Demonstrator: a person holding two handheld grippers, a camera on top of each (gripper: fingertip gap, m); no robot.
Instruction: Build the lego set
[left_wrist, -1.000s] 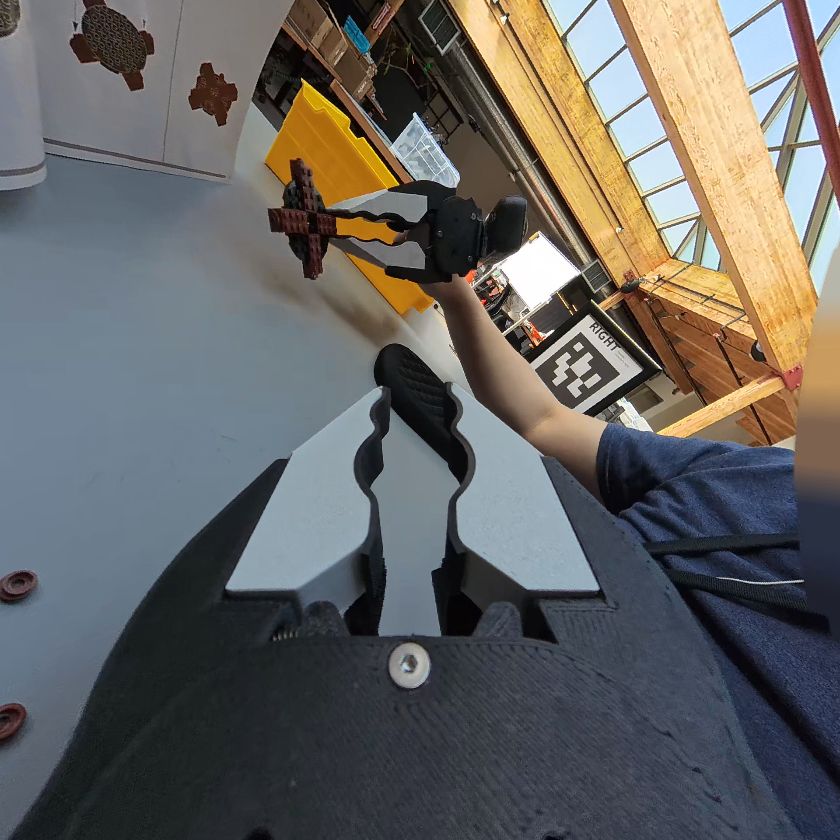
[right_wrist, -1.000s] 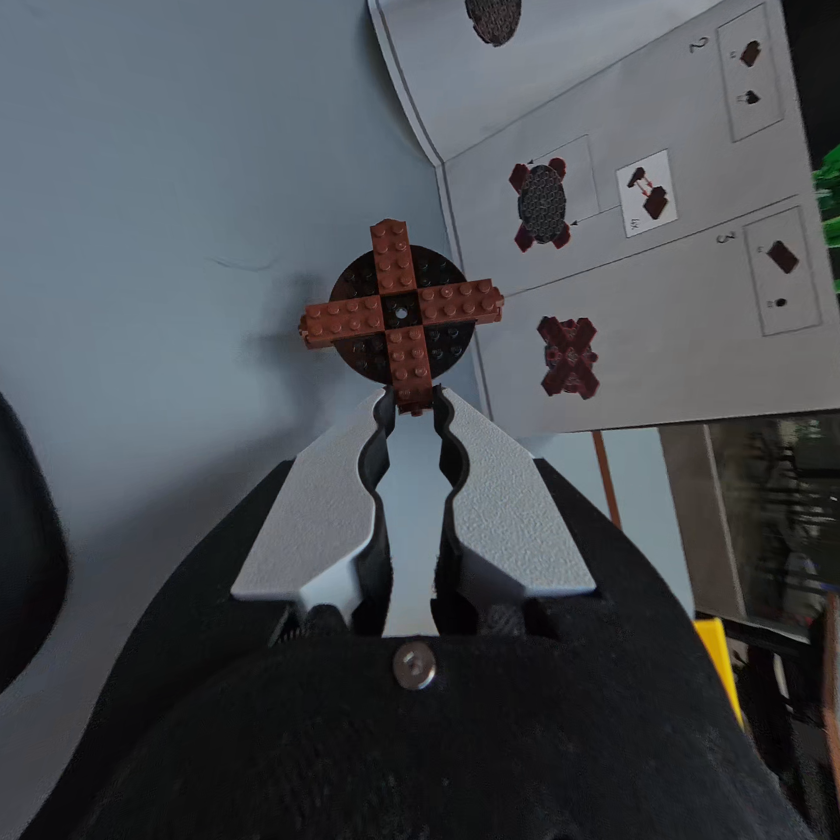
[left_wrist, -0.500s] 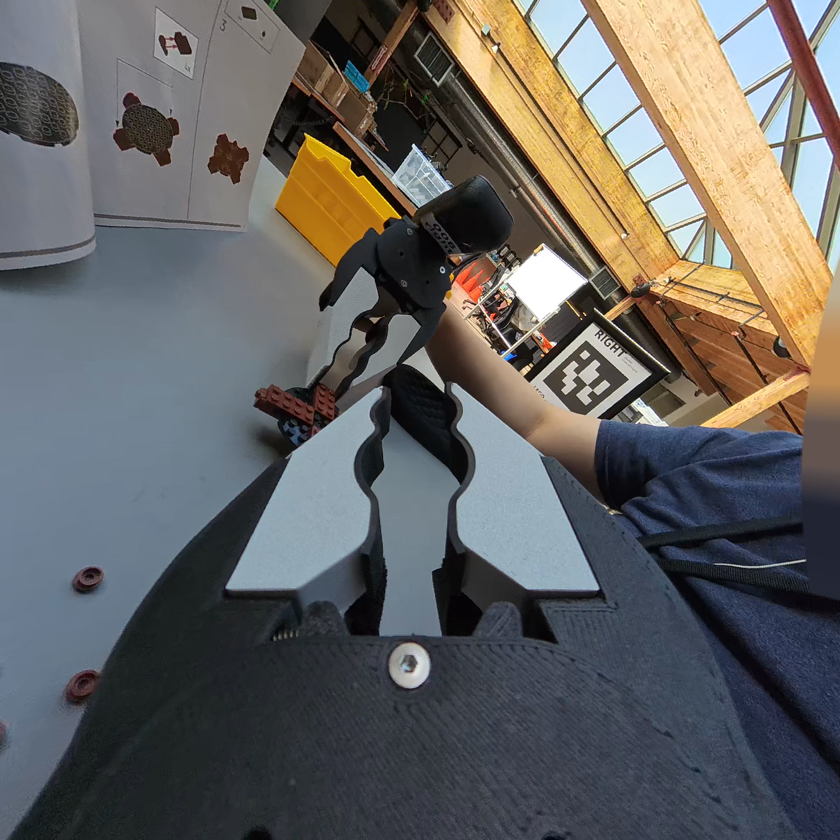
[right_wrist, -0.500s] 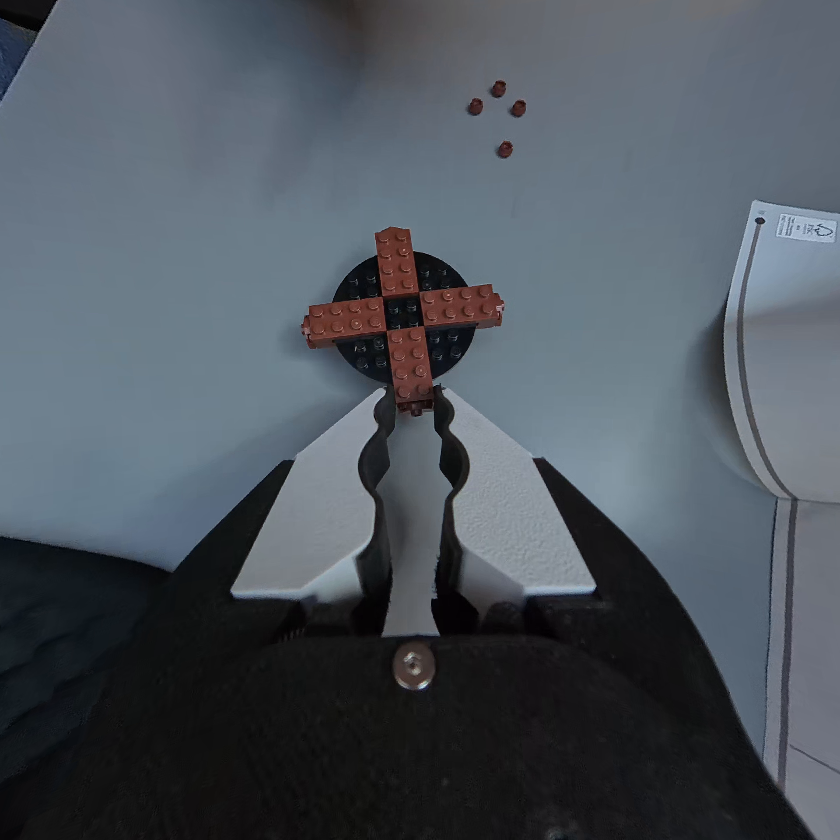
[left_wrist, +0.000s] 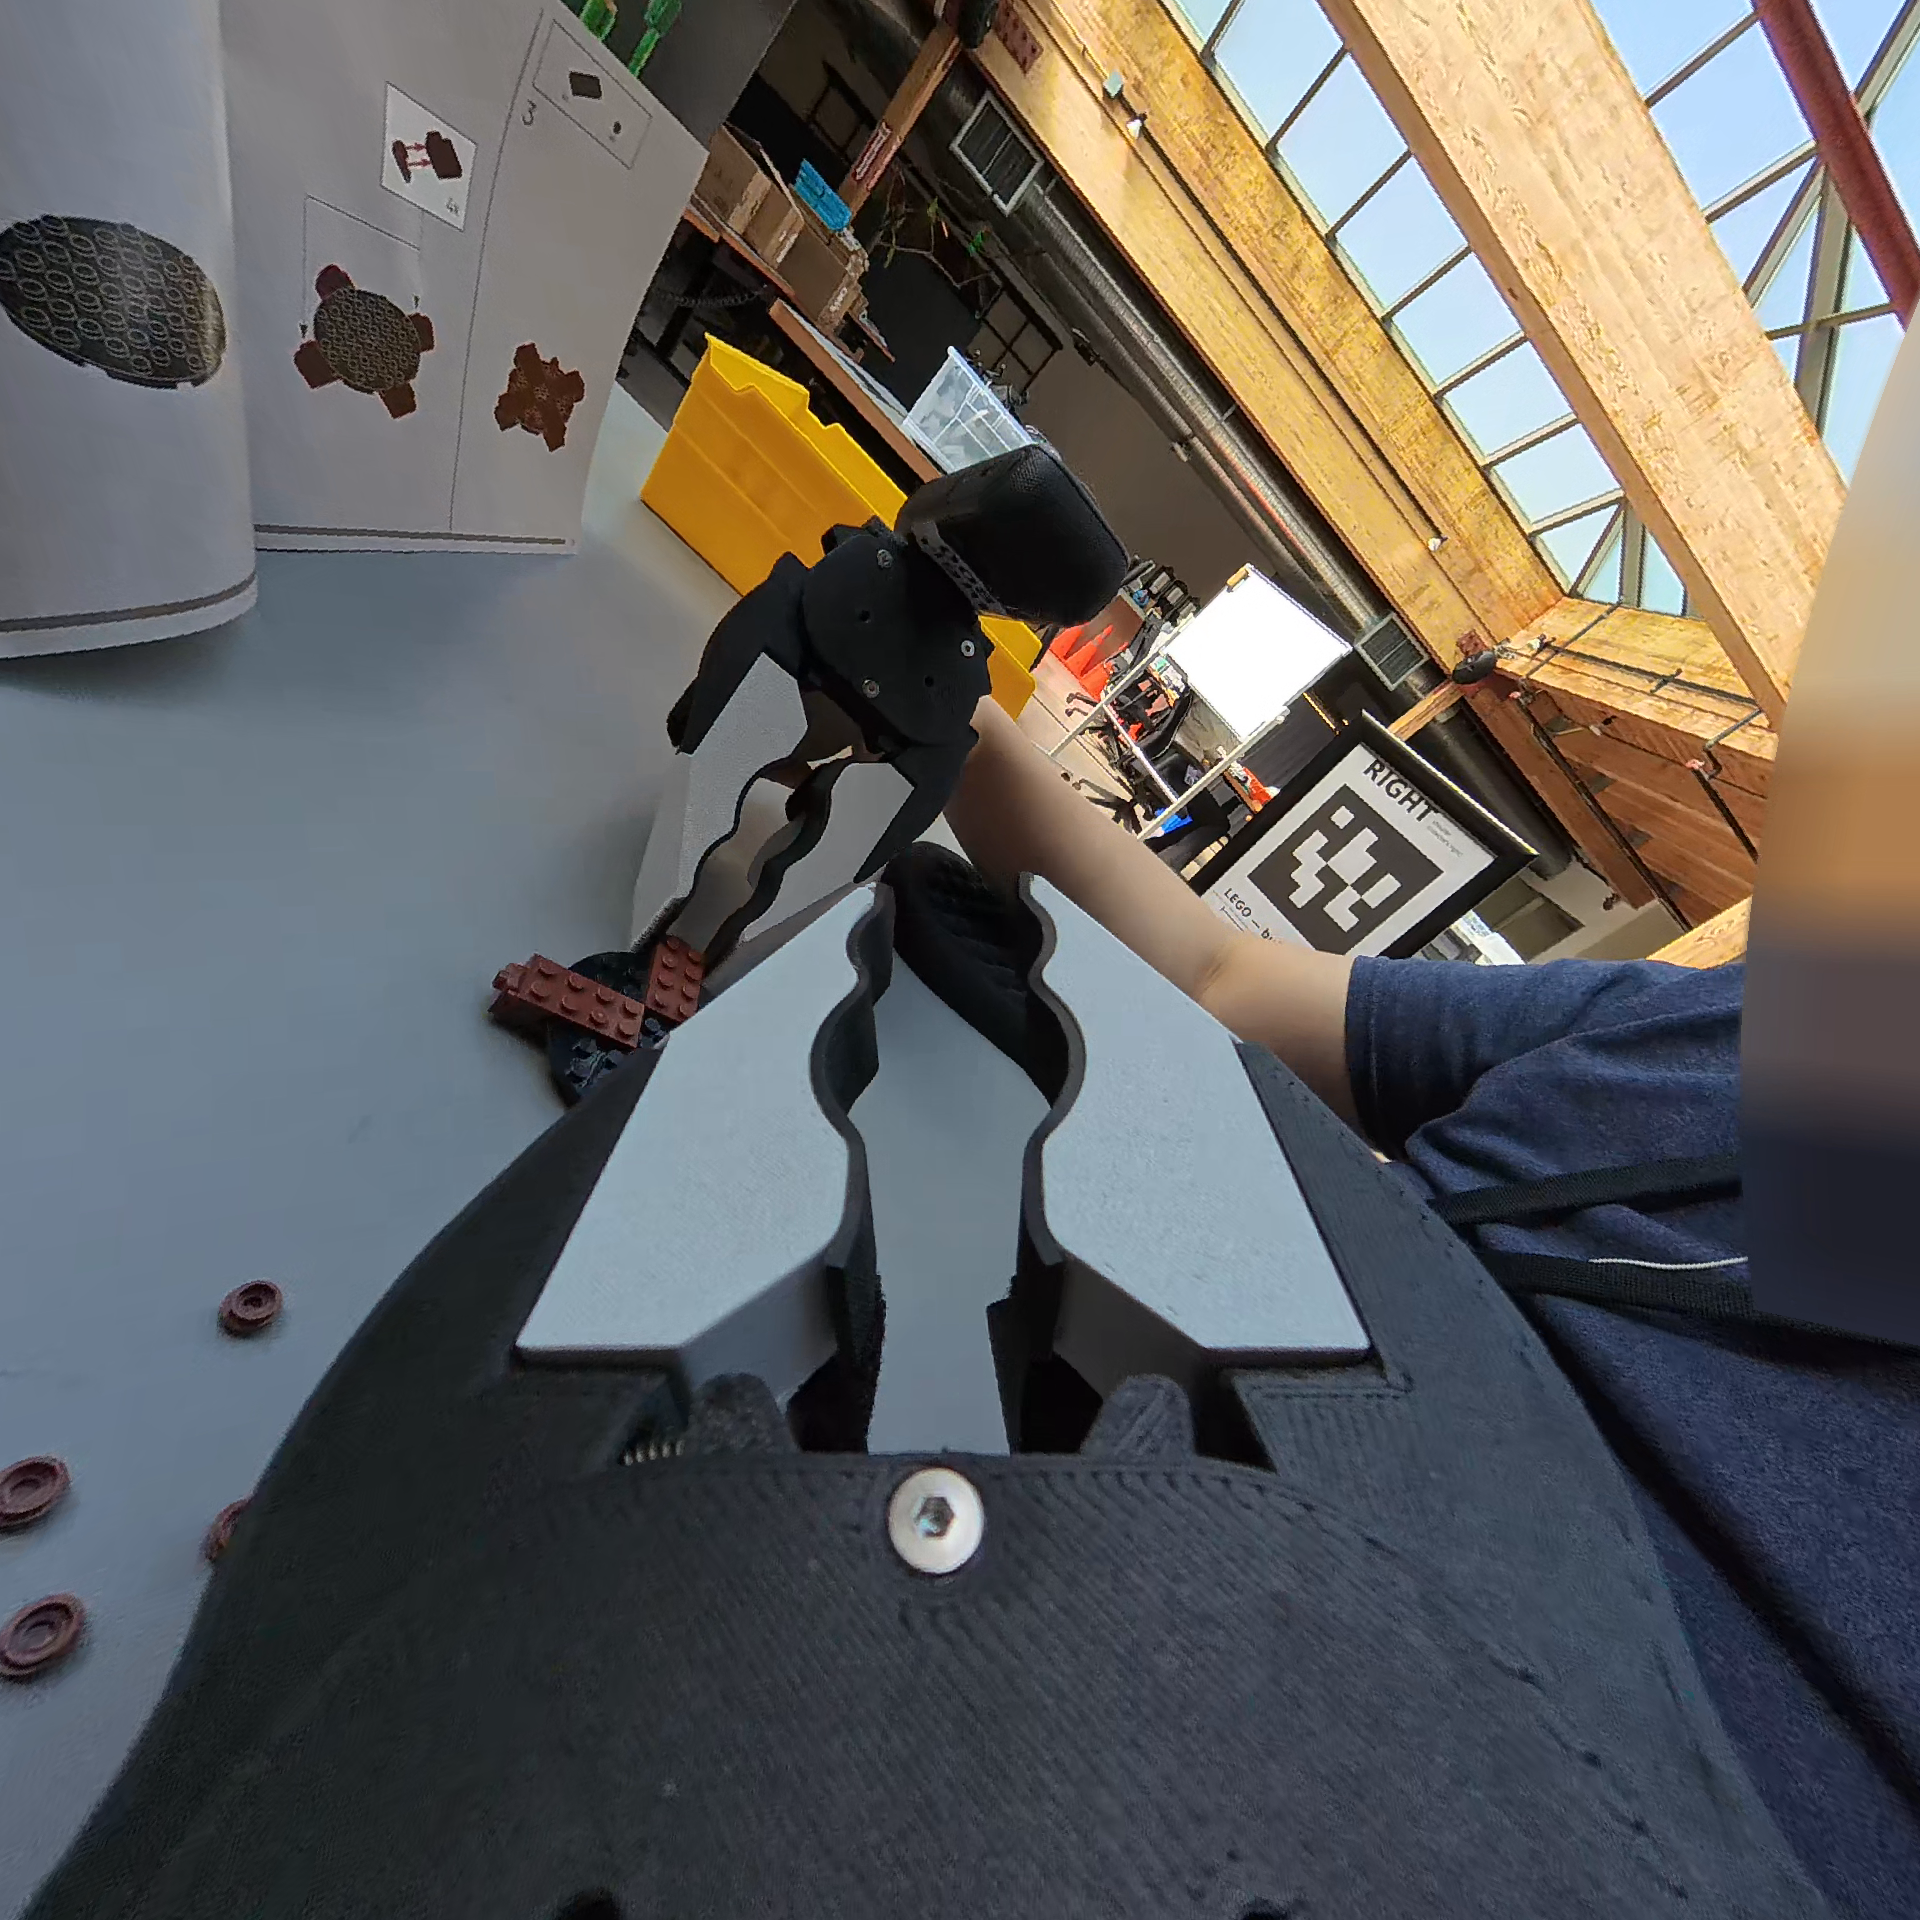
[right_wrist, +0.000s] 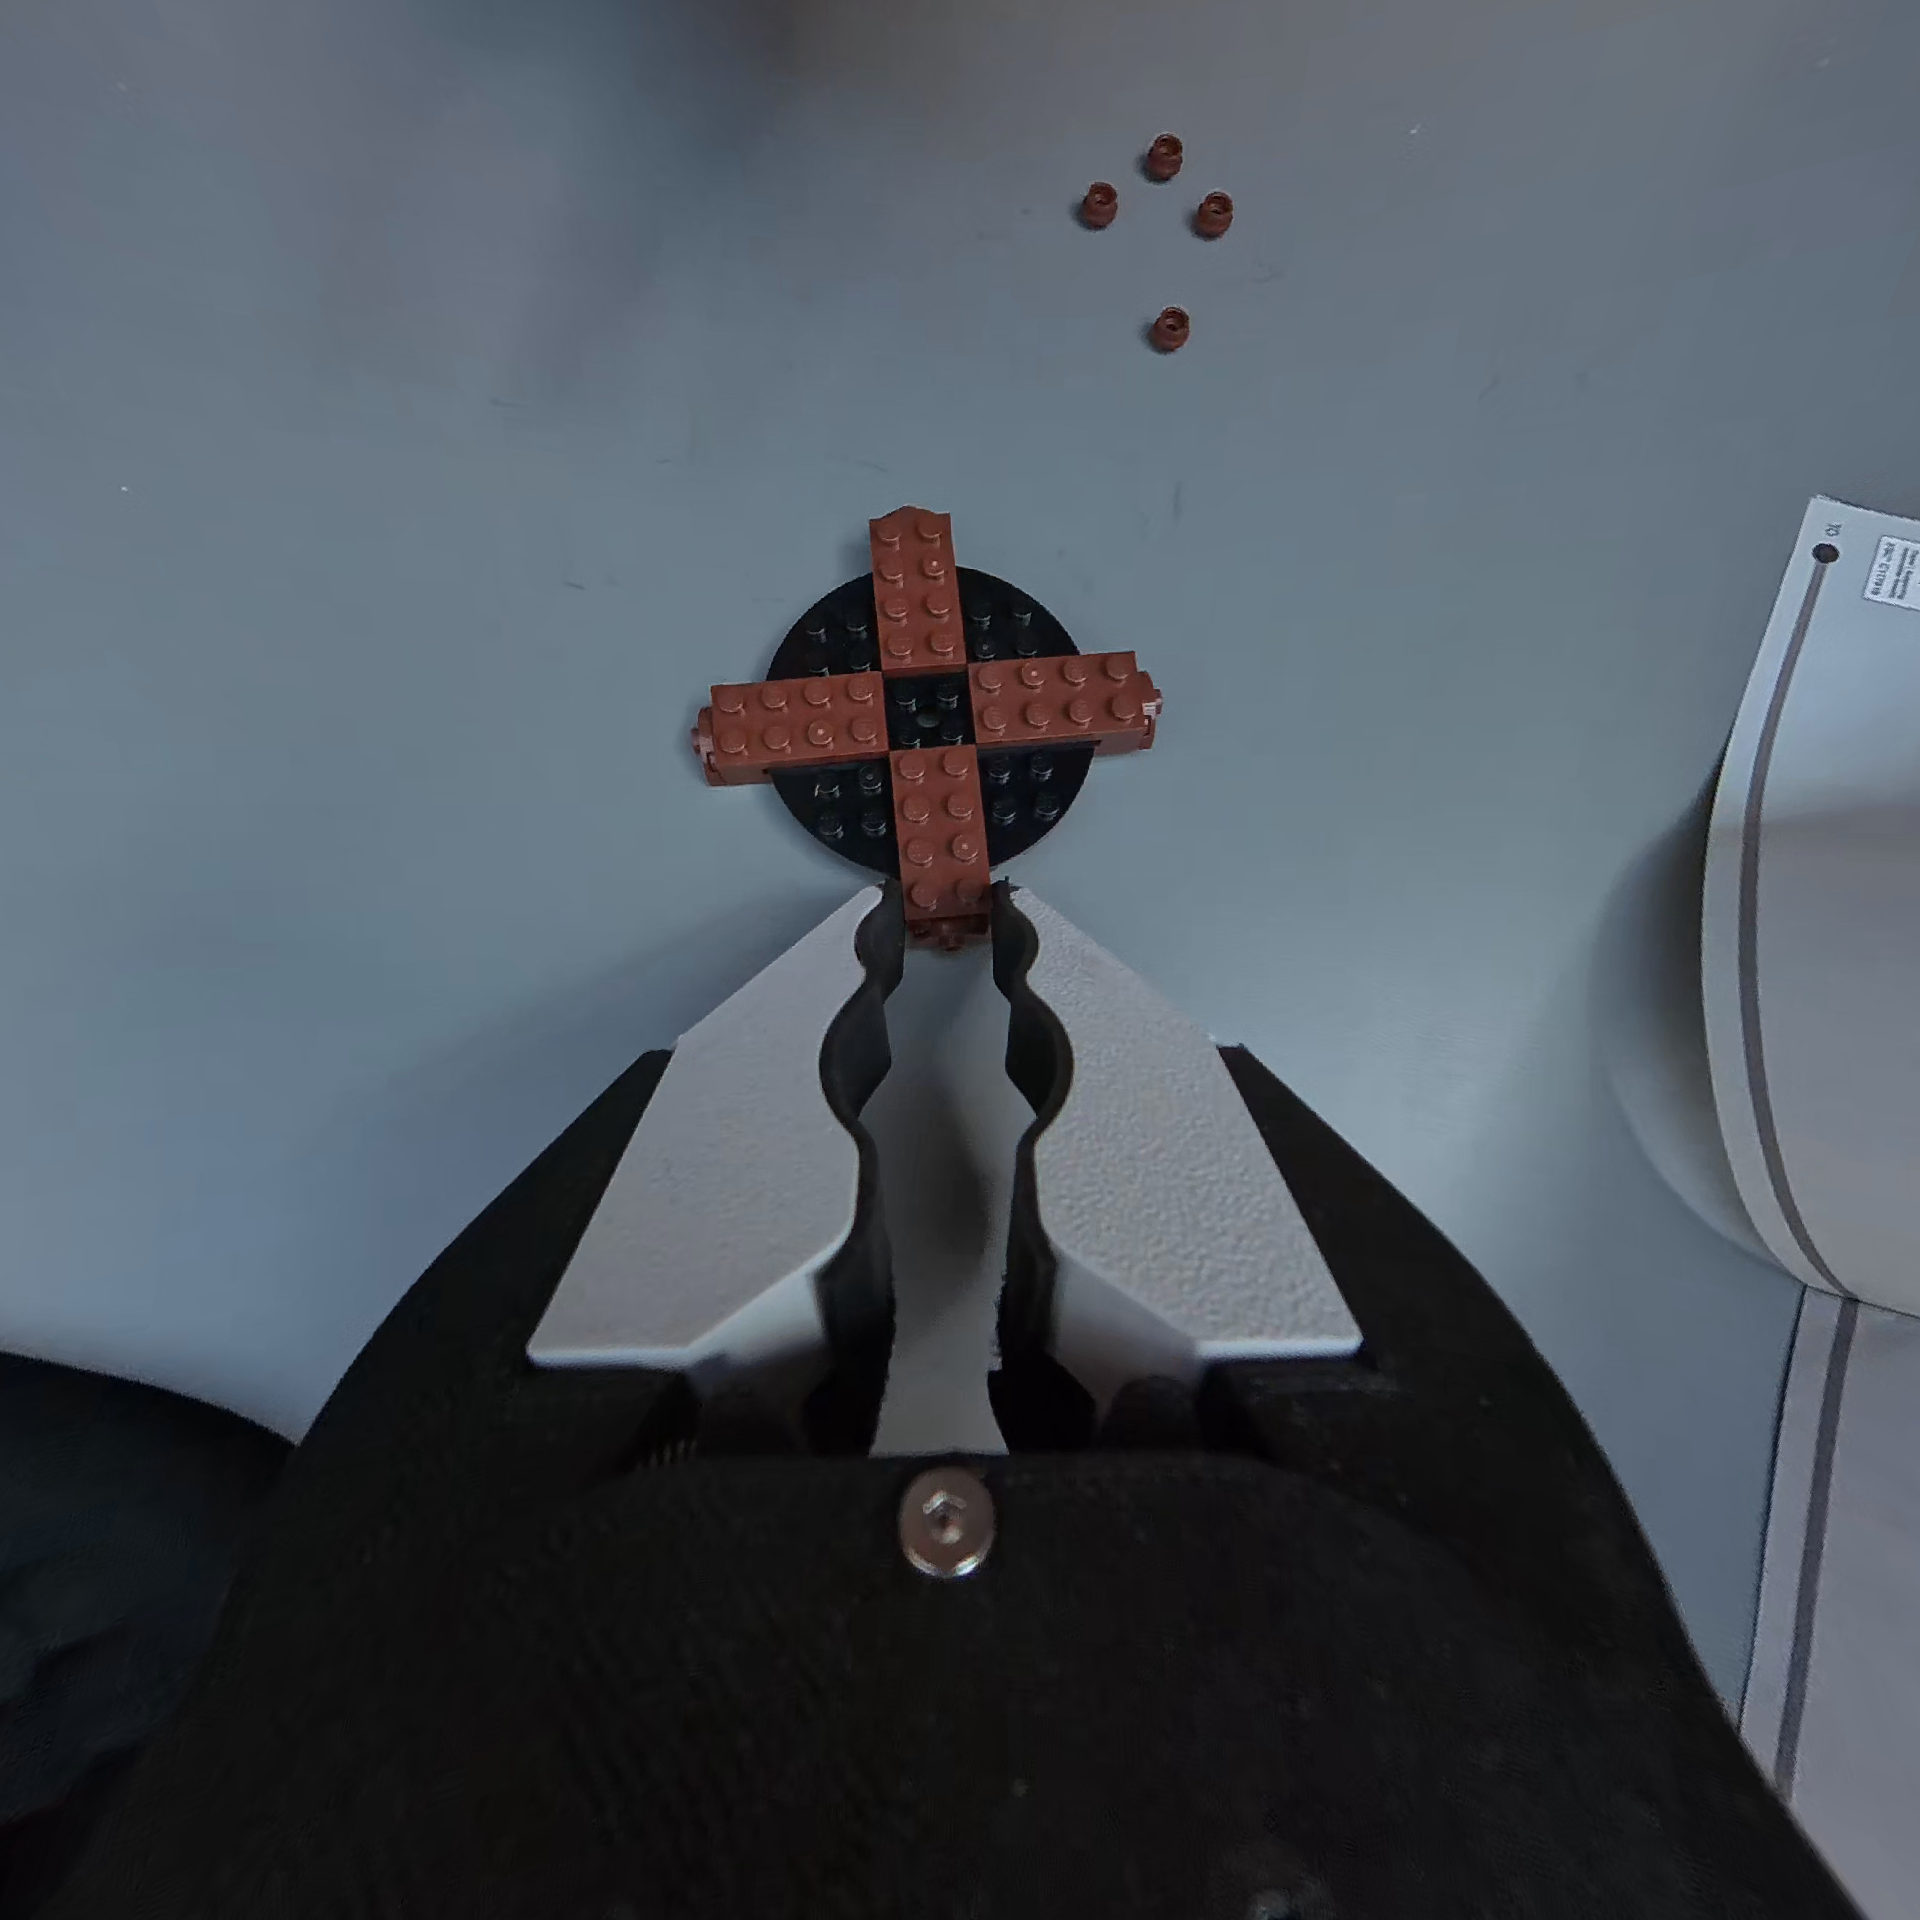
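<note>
The right gripper (right_wrist: 943, 902) clamps the near arm of the brown cross (right_wrist: 928, 717) on the black round plate (right_wrist: 821, 821). 1 second ago it held this build up in the air by the booklet (left_wrist: 395, 312); now the build lies flat on the grey table (right_wrist: 416, 416), as it did half a second ago. 4 small brown studs (right_wrist: 1169, 327) sit well beyond it. The left gripper (left_wrist: 951, 914) hovers beside with its fingers parted and nothing between them, the same as before.
</note>
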